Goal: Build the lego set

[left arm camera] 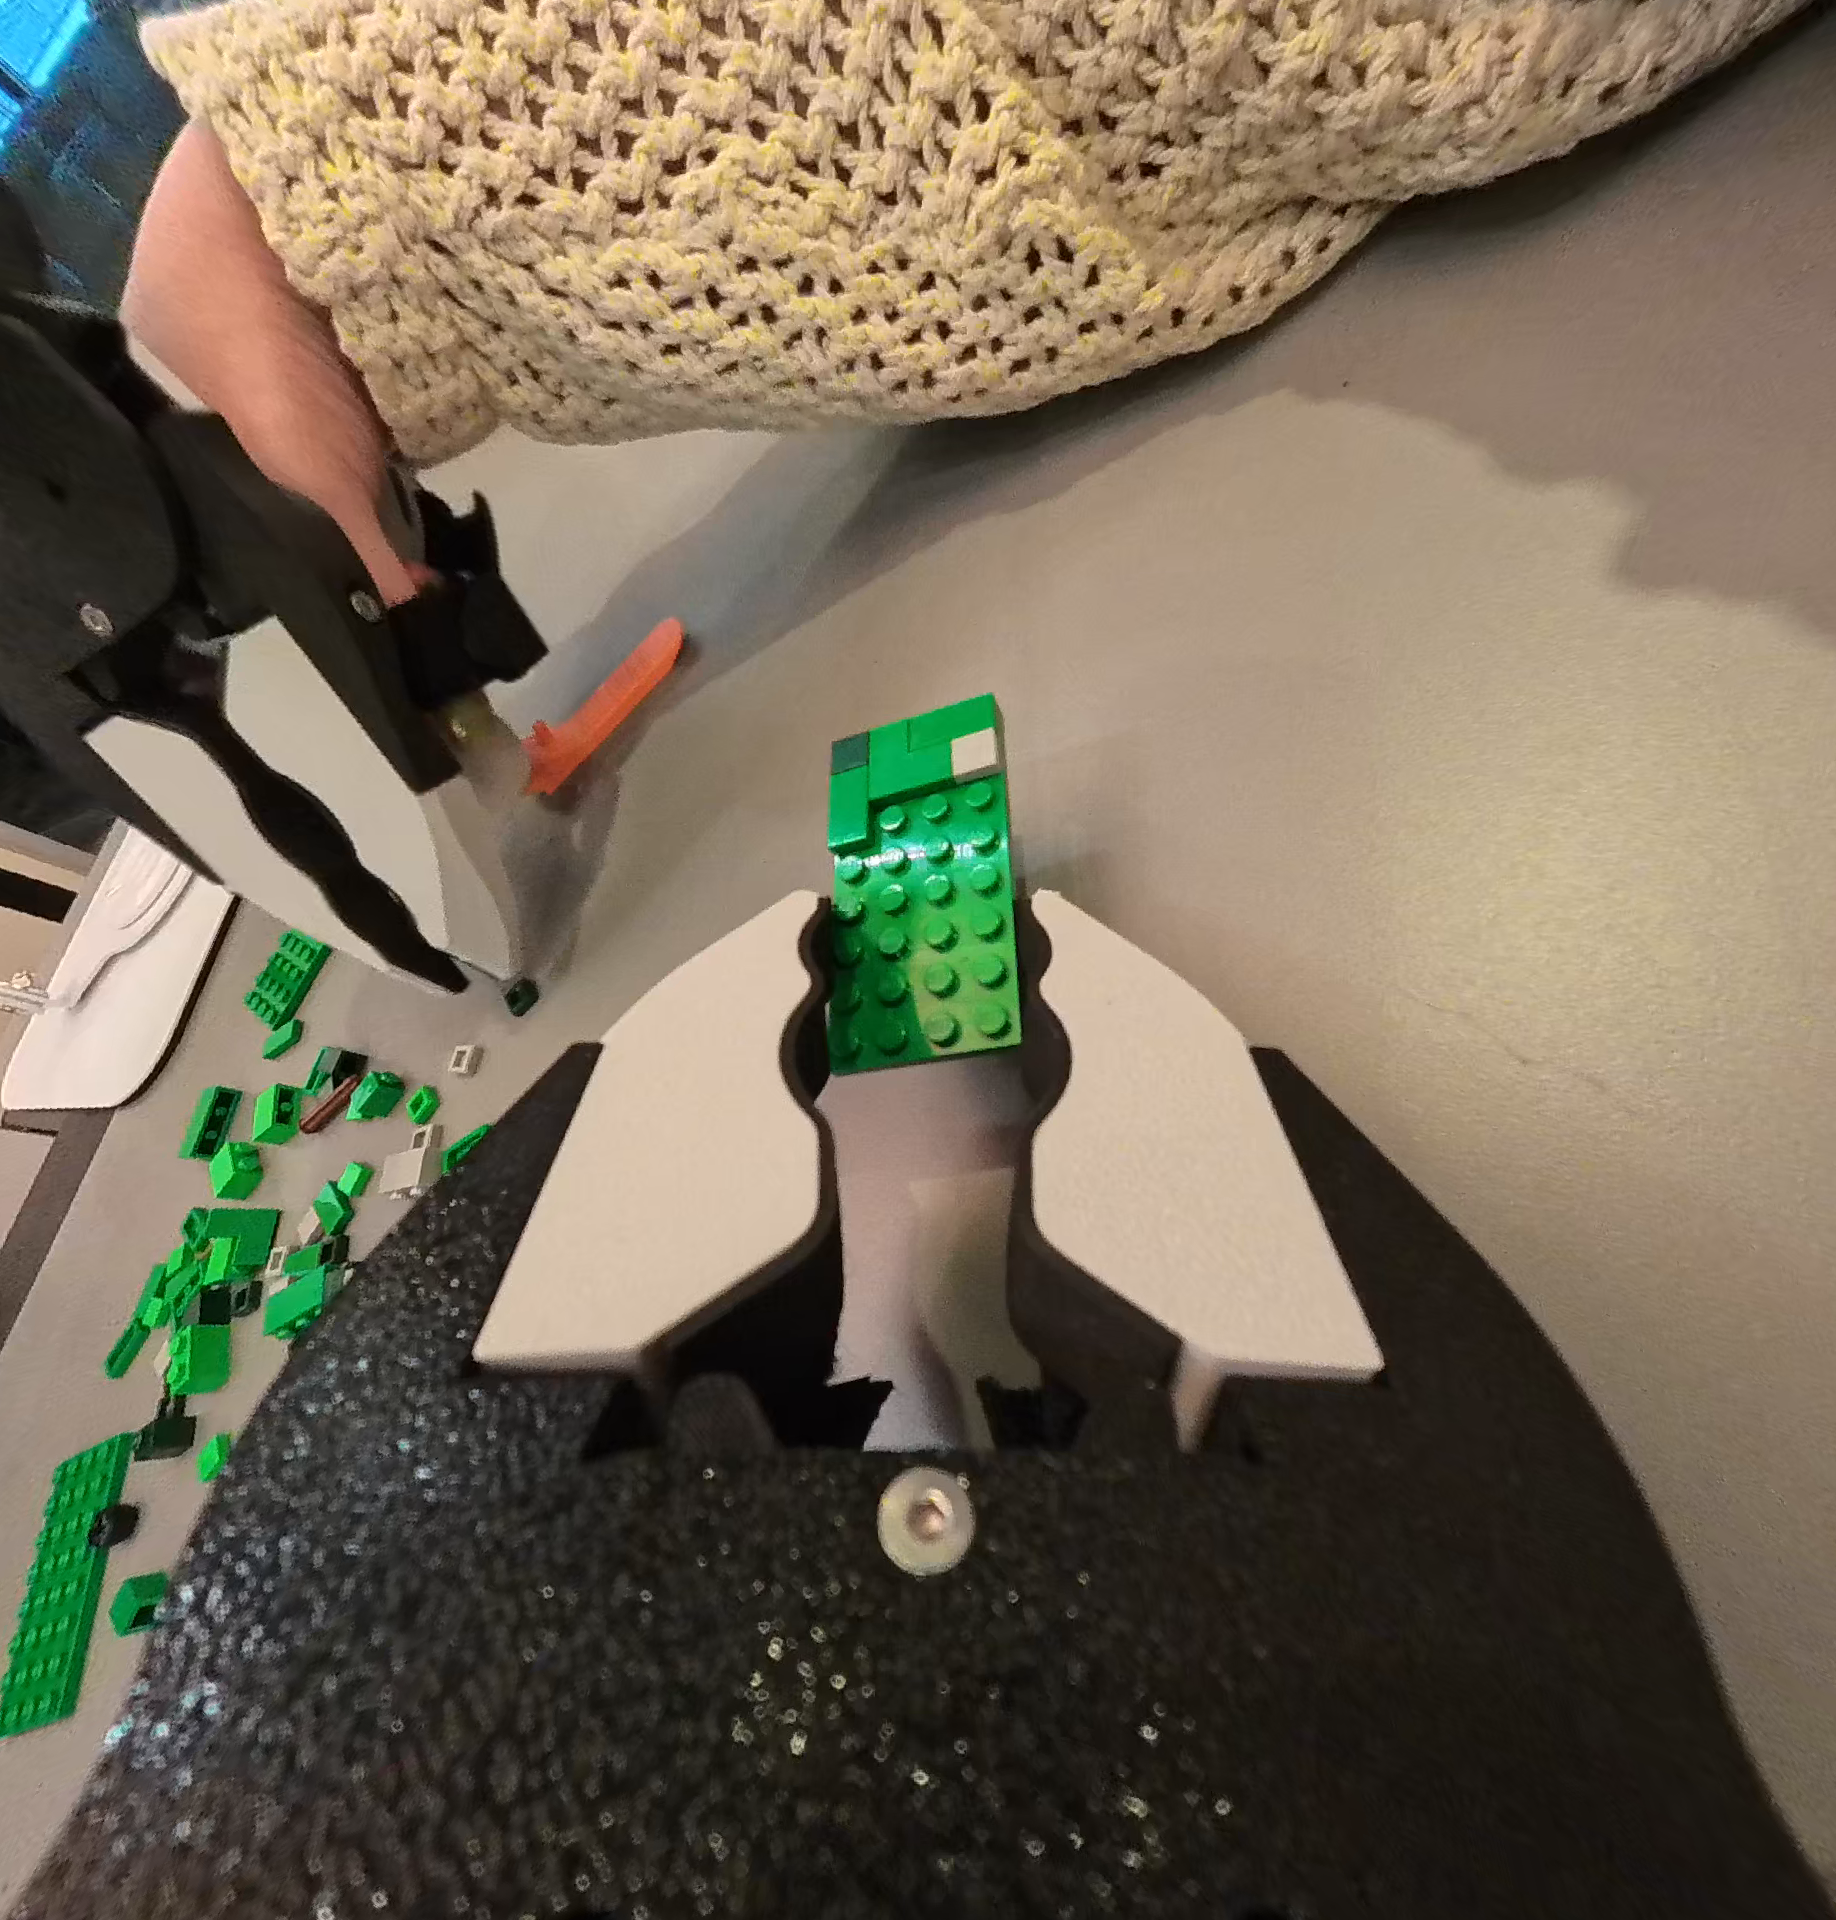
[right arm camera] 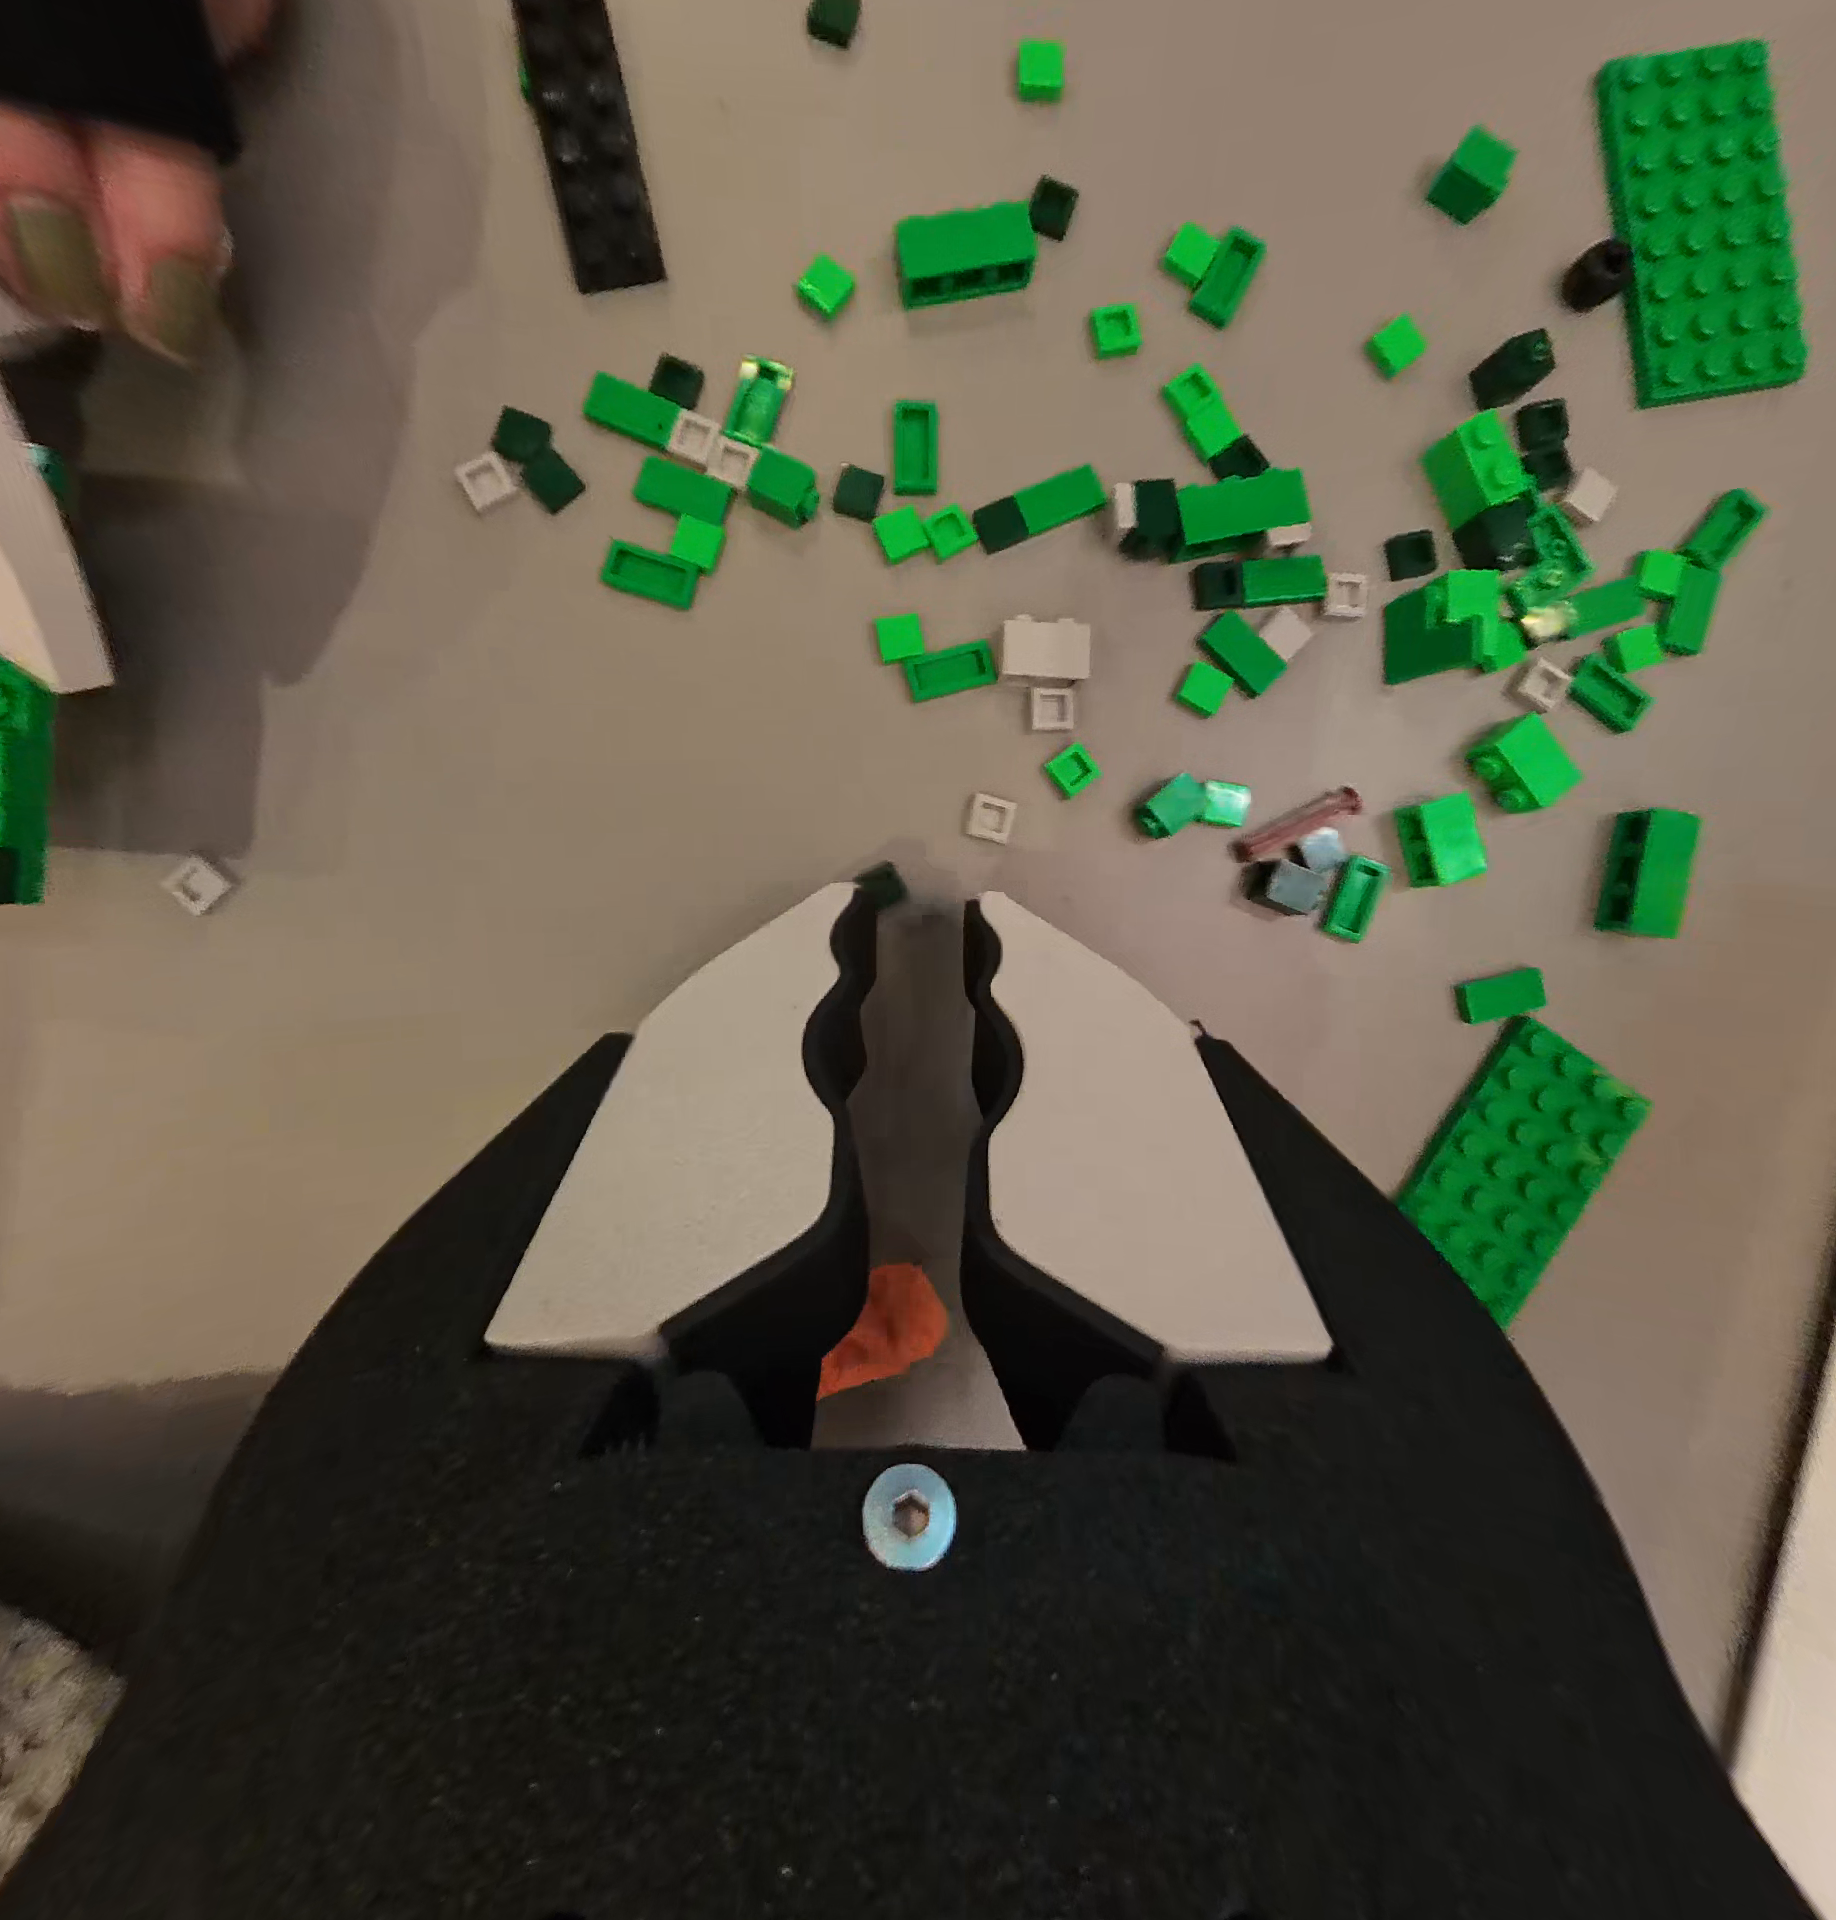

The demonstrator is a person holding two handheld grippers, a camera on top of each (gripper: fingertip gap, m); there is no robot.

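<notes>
The left gripper point(left arm camera: 929, 914) clamps a green studded plate point(left arm camera: 924, 935) with smooth tiles at its far end; the right gripper point(left arm camera: 483, 977) points down at the grey table point(left arm camera: 1413, 831) beside a dark green brick point(left arm camera: 520, 1000); an orange tool point(left arm camera: 607, 717) lies near; loose green bricks point(left arm camera: 249, 1226) scatter left.

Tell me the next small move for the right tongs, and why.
Probably nudge the right tongs slightly left and close on the dark green piece. It sits at the left fingertip, outside the narrow gap, so nothing is gripped, while the left tongs hold the green assembly ready.
</notes>
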